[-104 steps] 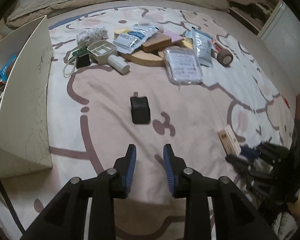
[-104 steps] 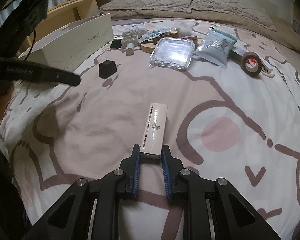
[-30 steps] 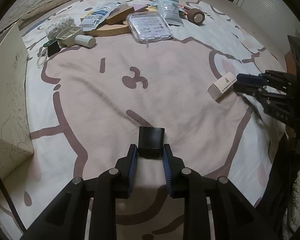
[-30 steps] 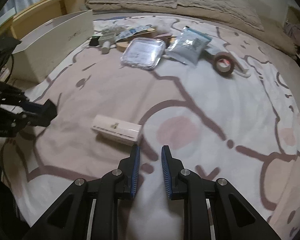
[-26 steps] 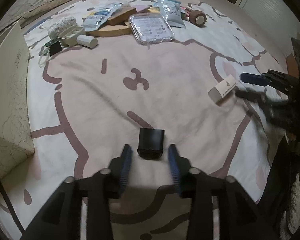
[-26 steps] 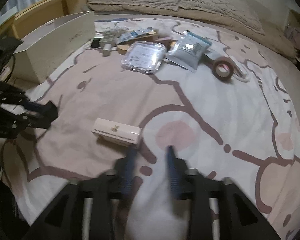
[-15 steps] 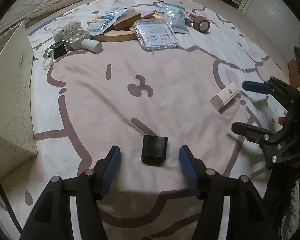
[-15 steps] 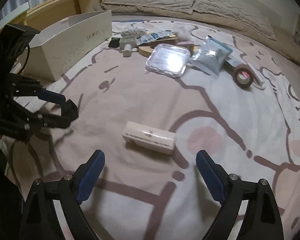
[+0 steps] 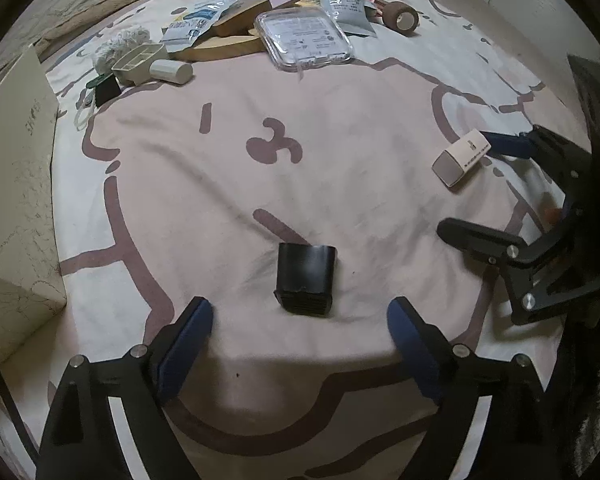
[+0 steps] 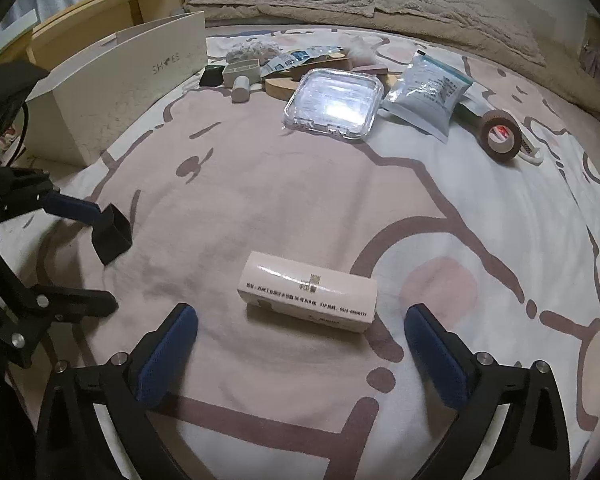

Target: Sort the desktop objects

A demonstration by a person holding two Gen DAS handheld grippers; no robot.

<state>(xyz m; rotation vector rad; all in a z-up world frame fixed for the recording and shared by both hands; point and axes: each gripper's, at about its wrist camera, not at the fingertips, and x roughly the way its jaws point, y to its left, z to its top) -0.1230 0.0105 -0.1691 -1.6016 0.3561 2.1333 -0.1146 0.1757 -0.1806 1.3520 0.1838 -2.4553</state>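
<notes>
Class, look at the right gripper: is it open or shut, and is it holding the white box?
Open, holding nothing: the right gripper flanks the white box lying on the blanket.

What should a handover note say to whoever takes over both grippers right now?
Left gripper: open, jaws just opened; small black box-shaped block lies released between them on the pink patterned bedspread.
Right gripper: open, jaws just opened; long white printed carton lies crosswise between them, untouched.
Done: both items set down near the front.
Left: the far pile, including the clear square plastic case and brown tape roll, unsorted; white shoebox stands at left.
</notes>
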